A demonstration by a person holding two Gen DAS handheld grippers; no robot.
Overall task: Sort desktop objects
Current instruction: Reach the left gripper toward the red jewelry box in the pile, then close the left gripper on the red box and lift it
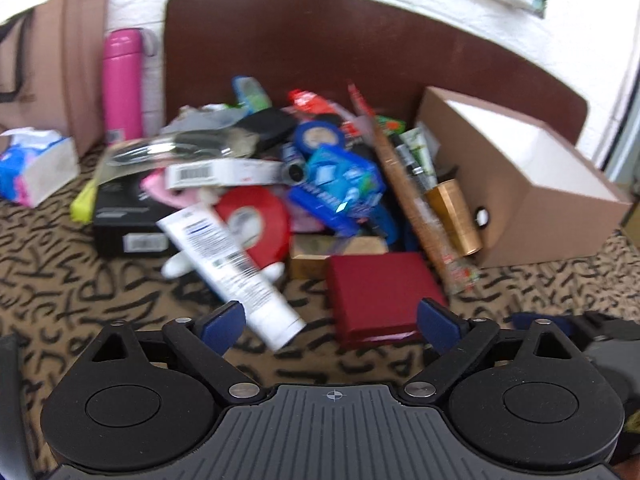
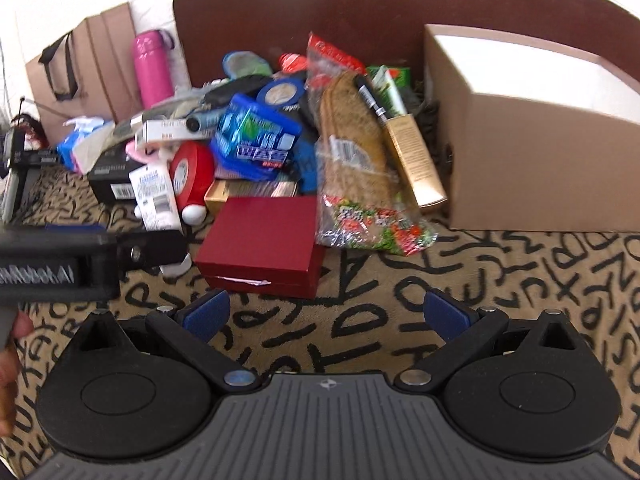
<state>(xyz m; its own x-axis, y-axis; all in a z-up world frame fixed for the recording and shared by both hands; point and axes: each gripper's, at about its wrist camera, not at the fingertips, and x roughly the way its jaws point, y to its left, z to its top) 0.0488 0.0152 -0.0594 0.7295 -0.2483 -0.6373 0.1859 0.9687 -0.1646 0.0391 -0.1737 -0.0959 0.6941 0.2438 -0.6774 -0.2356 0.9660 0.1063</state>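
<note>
Red box point(image 2: 262, 236) just beyond the gaping right hand-held gripper point(image 2: 326, 314)

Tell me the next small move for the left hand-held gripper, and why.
Probably ease the left hand-held gripper forward onto the white tube: its jaws stand open and empty, and the tube lies at the pile's near edge, just ahead of them, beside the red box.

Surface point(image 2: 400, 320) covered w/ tan cloth printed in black letters. Behind it a dark brown panel w/ rounded corners point(image 1: 320, 40), poss. a headboard or chair back, can't tell which. White wall point(image 1: 136, 8) behind that, looks like painted brick. Bright daylight from upper right point(image 1: 636, 92), washing out the wall.
</note>
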